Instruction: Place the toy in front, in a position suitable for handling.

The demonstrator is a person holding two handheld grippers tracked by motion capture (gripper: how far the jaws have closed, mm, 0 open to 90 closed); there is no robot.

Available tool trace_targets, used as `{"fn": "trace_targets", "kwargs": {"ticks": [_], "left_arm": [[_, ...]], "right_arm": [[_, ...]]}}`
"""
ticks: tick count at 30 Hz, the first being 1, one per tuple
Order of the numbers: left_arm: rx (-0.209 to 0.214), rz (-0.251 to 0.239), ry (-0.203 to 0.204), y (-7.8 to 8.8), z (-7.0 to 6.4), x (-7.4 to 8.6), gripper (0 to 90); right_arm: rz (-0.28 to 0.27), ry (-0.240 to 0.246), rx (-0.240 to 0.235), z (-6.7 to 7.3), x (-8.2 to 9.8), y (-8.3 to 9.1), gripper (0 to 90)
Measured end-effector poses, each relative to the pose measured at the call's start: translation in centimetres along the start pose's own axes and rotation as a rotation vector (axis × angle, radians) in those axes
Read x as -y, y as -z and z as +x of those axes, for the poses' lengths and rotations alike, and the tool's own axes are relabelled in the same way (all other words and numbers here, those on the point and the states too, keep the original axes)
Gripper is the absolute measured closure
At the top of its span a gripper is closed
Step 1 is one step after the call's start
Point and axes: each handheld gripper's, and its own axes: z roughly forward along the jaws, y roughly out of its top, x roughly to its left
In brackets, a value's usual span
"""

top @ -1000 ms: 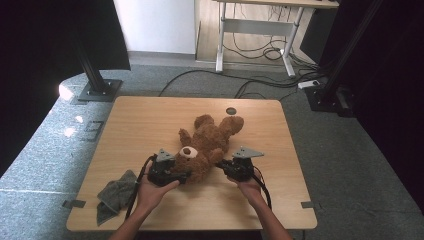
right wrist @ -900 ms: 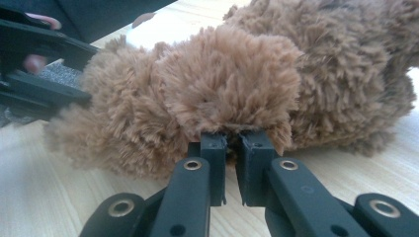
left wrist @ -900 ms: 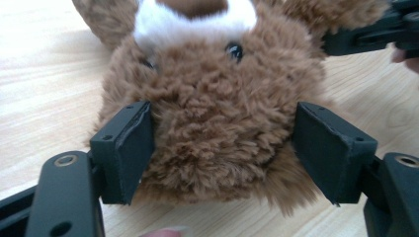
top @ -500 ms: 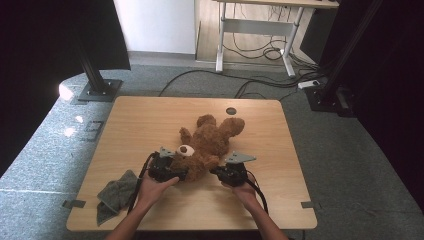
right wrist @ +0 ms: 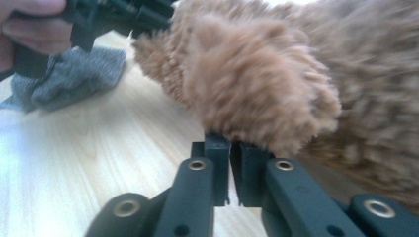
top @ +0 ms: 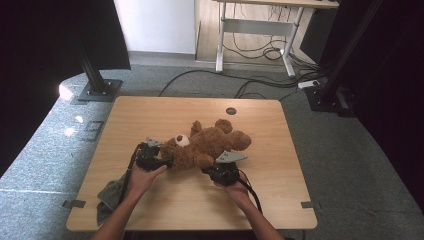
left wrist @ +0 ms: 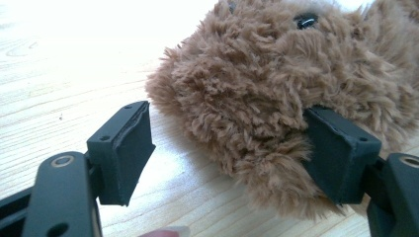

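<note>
The left gripper (left wrist: 225,153) has its jaws apart, just narrowed, around the teddy bear's (top: 207,146) head, one pad touching fur. The right gripper (right wrist: 230,170) is clamped on its fuzzy paw directly ahead. A grey cloth (top: 111,192) lies behind the left gripper.

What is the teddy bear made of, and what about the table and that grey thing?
The teddy bear looks like soft plush: long, shaggy brown fibres stand out in tufts. The table looks like pale wood or a wood-look top: smooth, with grain lines and a slight sheen. The grey cloth seems to be a knitted or woven fabric, since it lies crumpled in soft folds.
</note>
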Motion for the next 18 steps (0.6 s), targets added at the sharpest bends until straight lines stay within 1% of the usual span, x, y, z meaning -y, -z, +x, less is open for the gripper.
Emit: {"fn": "trace_targets", "kwargs": {"ticks": [1, 2, 3, 4, 6, 8, 10, 11, 12, 13, 14, 16, 18], "left_arm": [[-0.002, -0.006, 0.0, 0.0, -0.1, 0.0, 24.2], [-0.003, -0.007, 0.001, 0.0, -0.1, 0.0, 24.9], [0.0, -0.006, 0.0, 0.0, -0.2, 0.0, 24.9], [0.001, -0.007, 0.001, -0.1, -0.2, 0.0, 25.0], [0.005, -0.007, 0.003, -0.1, -0.1, 0.0, 25.0], [0.005, -0.006, 0.004, -0.1, -0.1, 0.0, 25.0], [0.003, -0.007, 0.004, -0.1, -0.2, 0.1, 25.0], [0.003, -0.006, 0.002, -0.1, -0.2, 0.1, 25.0], [0.002, -0.005, 0.001, -0.1, -0.2, 0.1, 25.1], [0.002, -0.004, -0.001, 0.0, -0.2, 0.1, 25.1], [0.003, -0.004, -0.001, 0.0, -0.2, 0.1, 25.1], [0.006, -0.003, 0.004, 0.0, -0.2, 0.2, 25.1], [0.01, -0.003, 0.005, -0.1, -0.1, 0.3, 25.0]], "right_arm": [[-0.013, -0.006, 0.002, -0.3, -0.1, 0.4, 81.3], [-0.03, -0.015, -0.003, -0.6, -0.2, 1.1, 76.3], [-0.04, -0.015, 0.002, -0.8, -0.3, 1.6, 69.4], [-0.057, -0.005, 0.045, -1.1, -0.4, 2.7, 62.9], [-0.082, 0.003, 0.079, -1.6, -0.8, 4.2, 57.7], [-0.121, -0.005, 0.132, -2.5, -1.4, 5.8, 52.4], [-0.158, -0.022, 0.174, -3.5, -2.3, 7.1, 50.3], [-0.162, -0.021, 0.195, -3.9, -2.6, 7.4, 48.1], [-0.159, -0.02, 0.236, -4.7, -3.1, 7.7, 44.6], [-0.153, -0.021, 0.259, -5.3, -3.4, 7.8, 43.4], [-0.145, -0.03, 0.288, -6.3, -3.7, 7.7, 41.9], [-0.139, -0.067, 0.316, -7.8, -4.1, 7.6, 38.0], [-0.118, -0.096, 0.335, -9.2, -4.3, 7.2, 35.1]]}}
